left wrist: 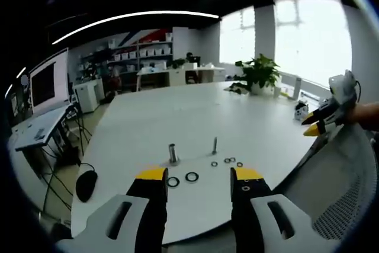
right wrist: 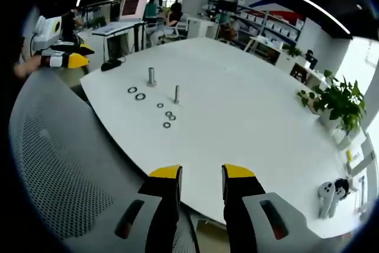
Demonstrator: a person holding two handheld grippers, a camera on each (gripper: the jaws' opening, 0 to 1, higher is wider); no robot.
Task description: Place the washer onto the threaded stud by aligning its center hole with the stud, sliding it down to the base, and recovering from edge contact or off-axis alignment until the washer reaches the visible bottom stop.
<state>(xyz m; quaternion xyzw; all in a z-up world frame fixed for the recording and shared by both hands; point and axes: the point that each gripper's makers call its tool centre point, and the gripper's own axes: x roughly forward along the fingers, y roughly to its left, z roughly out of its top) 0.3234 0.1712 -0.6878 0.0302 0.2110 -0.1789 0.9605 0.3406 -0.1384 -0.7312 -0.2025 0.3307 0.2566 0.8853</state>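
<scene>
A thin threaded stud (left wrist: 214, 144) (right wrist: 176, 93) stands upright on the white table (left wrist: 177, 117) (right wrist: 249, 99), with a thicker metal post (left wrist: 173, 153) (right wrist: 151, 76) beside it. Two large black washers (left wrist: 192, 176) (right wrist: 141, 96) lie flat near the post. Several small washers (left wrist: 227, 160) (right wrist: 169, 114) lie loose near the thin stud. My left gripper (left wrist: 199, 176) (right wrist: 70, 58) hovers just short of the washers, open with nothing between its jaws. My right gripper (right wrist: 202, 173) (left wrist: 312, 125) is held off the table edge, far from the studs, open and holding nothing.
A grey mesh chair back (right wrist: 59, 164) (left wrist: 349, 194) stands between the right gripper and the table. A black mouse (left wrist: 86, 185) (right wrist: 109, 63) sits at the table corner. A potted plant (left wrist: 259, 72) (right wrist: 337, 102) and a white controller (right wrist: 328, 197) rest at the far side.
</scene>
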